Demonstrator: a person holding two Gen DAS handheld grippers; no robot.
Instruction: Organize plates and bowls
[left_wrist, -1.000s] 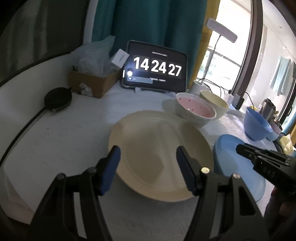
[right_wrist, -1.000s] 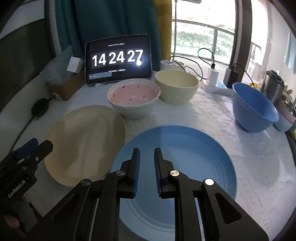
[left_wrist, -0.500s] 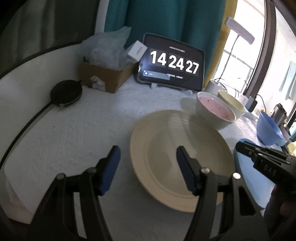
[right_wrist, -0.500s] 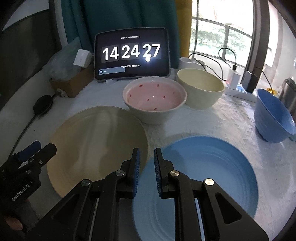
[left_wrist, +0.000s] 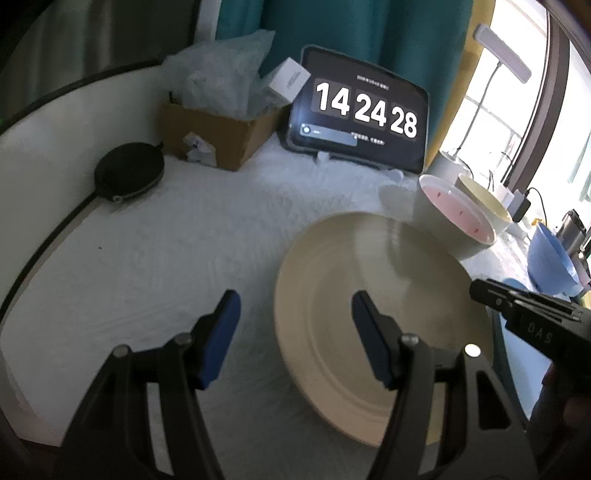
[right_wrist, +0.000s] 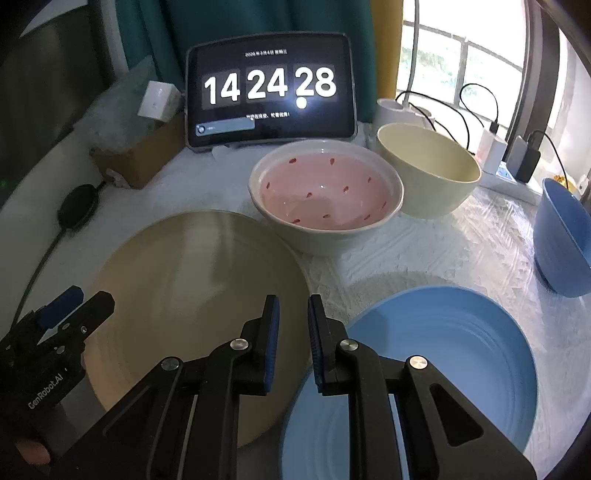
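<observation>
On the white tablecloth (right_wrist: 424, 258): plates in front, bowls behind, all apart, nothing stacked yet.
Cream plate (left_wrist: 369, 317): lies flat, front-left; its rim is bracketed by the left tool, one pad outside the edge, one over the dish.
Blue plate (right_wrist: 424, 362): lies flat, just beside the cream plate on the right; rims close, contact can't be told.
Bowls: pink-lined bowl (right_wrist: 325, 195) and cream bowl (right_wrist: 428, 173) stand behind, near each other; blue bowl (right_wrist: 565, 240) is well apart at far right.
Left gripper (left_wrist: 291, 332): jaws held wide, nothing clamped, no pad seen touching the plate.
Right gripper (right_wrist: 291, 339): jaws narrow, a thin gap left, empty; poised over the seam betw. the two plates.
Step (judged): cream plate's near-left rim is being lined up for a pinch.
Do well: rim to be taken deep betw. the pads, one pad slid under the lip w/o dragging the cloth; plate to be lifted level.
Risk: a shallow pinch on a glazed edge is likely to slip; pink-lined bowl sits close behind.
</observation>
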